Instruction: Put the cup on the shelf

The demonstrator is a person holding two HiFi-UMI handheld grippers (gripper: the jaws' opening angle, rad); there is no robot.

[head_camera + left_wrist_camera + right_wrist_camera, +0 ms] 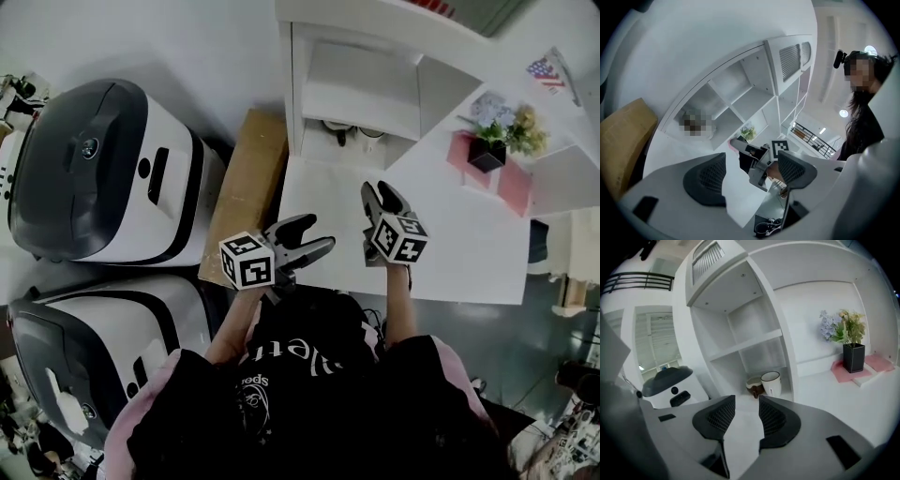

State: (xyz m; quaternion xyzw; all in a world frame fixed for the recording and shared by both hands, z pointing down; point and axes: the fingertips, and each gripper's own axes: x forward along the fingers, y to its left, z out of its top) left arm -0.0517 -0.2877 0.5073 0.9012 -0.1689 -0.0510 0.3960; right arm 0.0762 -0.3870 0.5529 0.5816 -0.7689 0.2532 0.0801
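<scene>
On the shelf (754,341), lowest compartment: white cup (771,383), upright, just beside a brown bowl (753,386) — apparently placed. Right gripper (746,405) jaws wide and empty, well apart from it; left gripper (305,239) likewise spread, empty. Advice — withdraw straight, jaws clear of the shelf's upright.

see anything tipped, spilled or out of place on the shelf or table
Nothing stands out. The white cup stands upright in the lowest compartment of the shelf beside a small bowl, and the black plant pot sits upright on its pink mat.
</scene>
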